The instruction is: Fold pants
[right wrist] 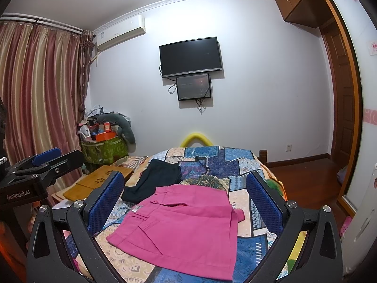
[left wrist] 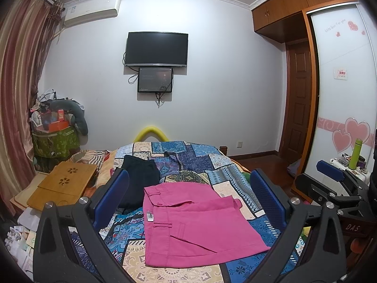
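Pink pants (left wrist: pixel 198 224) (right wrist: pixel 183 226) lie folded into a compact rectangle on the patchwork bedspread (left wrist: pixel 179 158) (right wrist: pixel 223 162), waistband toward the far left. A dark folded garment (left wrist: pixel 139 179) (right wrist: pixel 155 179) rests just beyond them to the left. My left gripper (left wrist: pixel 188 198) hangs above the pink pants, open, with nothing between its blue pads (left wrist: pixel 110 195). My right gripper (right wrist: pixel 186 198) also hovers over the pants, open and empty. Each gripper shows at the edge of the other's view: the right gripper (left wrist: pixel 334 176) and the left gripper (right wrist: pixel 44 158).
A wooden lap tray (left wrist: pixel 63 184) (right wrist: pixel 99 179) sits left of the bed. A cluttered green bin (left wrist: pixel 54 139) (right wrist: pixel 103 146) stands by the curtain (right wrist: pixel 40 89). A TV (left wrist: pixel 156 49) hangs on the far wall. The wardrobe (left wrist: pixel 341 75) and a green bottle (left wrist: pixel 354 153) are right.
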### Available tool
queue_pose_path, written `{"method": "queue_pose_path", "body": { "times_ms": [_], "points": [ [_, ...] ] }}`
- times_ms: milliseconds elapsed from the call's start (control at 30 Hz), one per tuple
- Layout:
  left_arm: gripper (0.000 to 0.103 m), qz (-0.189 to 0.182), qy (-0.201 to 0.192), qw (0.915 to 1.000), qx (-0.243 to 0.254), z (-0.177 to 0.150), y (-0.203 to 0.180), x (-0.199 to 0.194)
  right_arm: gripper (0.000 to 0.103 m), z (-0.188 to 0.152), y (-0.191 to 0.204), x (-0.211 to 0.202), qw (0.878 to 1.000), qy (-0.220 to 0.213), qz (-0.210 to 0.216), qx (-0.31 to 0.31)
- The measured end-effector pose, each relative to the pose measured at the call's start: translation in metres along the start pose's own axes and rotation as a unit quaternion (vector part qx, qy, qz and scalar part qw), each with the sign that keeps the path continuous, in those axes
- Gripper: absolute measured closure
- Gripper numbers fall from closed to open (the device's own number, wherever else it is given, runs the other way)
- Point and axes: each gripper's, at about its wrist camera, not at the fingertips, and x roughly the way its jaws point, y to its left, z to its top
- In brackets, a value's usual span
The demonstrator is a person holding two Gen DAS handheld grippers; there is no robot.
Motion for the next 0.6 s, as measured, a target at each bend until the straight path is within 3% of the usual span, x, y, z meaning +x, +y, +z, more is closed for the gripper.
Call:
{"method": "queue_pose_path", "body": {
  "times_ms": [600],
  "points": [
    [0.0, -0.002, 0.022, 0.9997, 0.002, -0.004, -0.002, 0.021, 0.0, -0.004, -0.002, 0.009, 1.0, 0.016, -0.008, 0.002]
  ]
}}
